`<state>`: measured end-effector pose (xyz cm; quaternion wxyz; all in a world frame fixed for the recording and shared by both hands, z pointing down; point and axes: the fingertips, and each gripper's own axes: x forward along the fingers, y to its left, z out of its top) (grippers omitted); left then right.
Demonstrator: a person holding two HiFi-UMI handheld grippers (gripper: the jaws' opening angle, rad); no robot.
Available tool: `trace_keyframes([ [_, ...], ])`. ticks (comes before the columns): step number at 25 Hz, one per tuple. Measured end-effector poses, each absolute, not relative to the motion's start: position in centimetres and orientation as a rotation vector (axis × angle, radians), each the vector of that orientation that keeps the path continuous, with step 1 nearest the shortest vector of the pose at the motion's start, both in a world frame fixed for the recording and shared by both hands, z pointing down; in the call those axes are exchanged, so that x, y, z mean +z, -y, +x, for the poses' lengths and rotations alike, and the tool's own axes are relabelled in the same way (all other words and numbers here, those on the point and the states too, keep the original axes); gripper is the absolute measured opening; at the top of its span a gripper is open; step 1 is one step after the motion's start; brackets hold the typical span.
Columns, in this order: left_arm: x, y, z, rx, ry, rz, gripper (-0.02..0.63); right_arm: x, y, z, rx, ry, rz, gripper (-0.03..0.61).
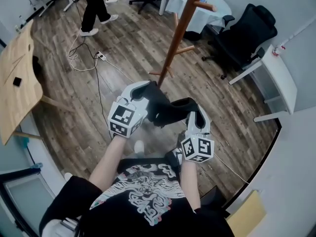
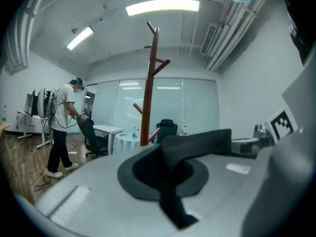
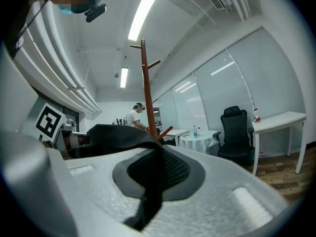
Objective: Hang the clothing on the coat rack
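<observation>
Both grippers are pressed shut on cloth. The left gripper [image 1: 146, 90] pinches one end of a black garment [image 1: 165, 107] and the right gripper [image 1: 196, 115] pinches the other, so the fabric spans the gap between them. Each gripper view shows a dark fold caught in the seam where the jaws meet, with the rest bunched over the top of them. What kind of clothing it is cannot be told from the crumpled shape.

The pick-up part of the job looks done, since the garment hangs clear of the floor, carried by the two grippers alone. The hanging has not begun. The wooden coat rack [image 1: 178, 36] stands ahead of both grippers, beyond the cloth and apart from it. Its pegs are bare, both the low peg [image 1: 183, 50] and the upper peg [image 1: 205, 6].

My judgement is that most of the work remains. The garment has to be brought up to the pole, raised to a peg above the level of the jaws and draped or hooked over it, and then both grips let go.
</observation>
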<state>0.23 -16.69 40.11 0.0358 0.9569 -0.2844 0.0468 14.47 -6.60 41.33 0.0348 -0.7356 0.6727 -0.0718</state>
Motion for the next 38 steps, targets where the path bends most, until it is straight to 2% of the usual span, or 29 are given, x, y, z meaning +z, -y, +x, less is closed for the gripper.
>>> trace_keyframes([
  [38,40.6,23.4,3.3,0.120,0.923,2.917,-0.002,41.5,15.0,18.7,-0.231,-2.093,-2.225,0.012],
])
